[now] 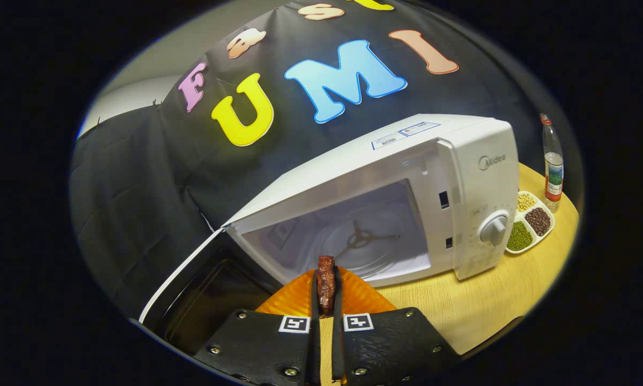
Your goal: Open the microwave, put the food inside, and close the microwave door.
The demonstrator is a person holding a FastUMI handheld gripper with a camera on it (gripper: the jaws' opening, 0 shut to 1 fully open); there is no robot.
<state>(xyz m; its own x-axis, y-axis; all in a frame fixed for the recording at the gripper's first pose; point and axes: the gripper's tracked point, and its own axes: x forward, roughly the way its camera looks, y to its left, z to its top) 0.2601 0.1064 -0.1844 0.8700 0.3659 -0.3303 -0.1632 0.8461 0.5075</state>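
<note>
A white microwave (pixel 477 177) stands on the wooden table, its door (pixel 192 279) swung wide open to the left. Inside the lit cavity lies the glass turntable (pixel 361 244). A dark reddish-brown piece of food (pixel 326 284) is pinched between my two fingers, so my gripper (pixel 326 287) is shut on it. The food hangs above an orange ribbed plate (pixel 353 297) that sits just in front of the microwave's opening. The cavity lies just beyond the fingertips.
To the right of the microwave, a white divided dish (pixel 530 222) holds beans and grains. A clear bottle (pixel 553 166) with a red cap stands behind it. Bare wooden table (pixel 477 305) lies ahead to the right.
</note>
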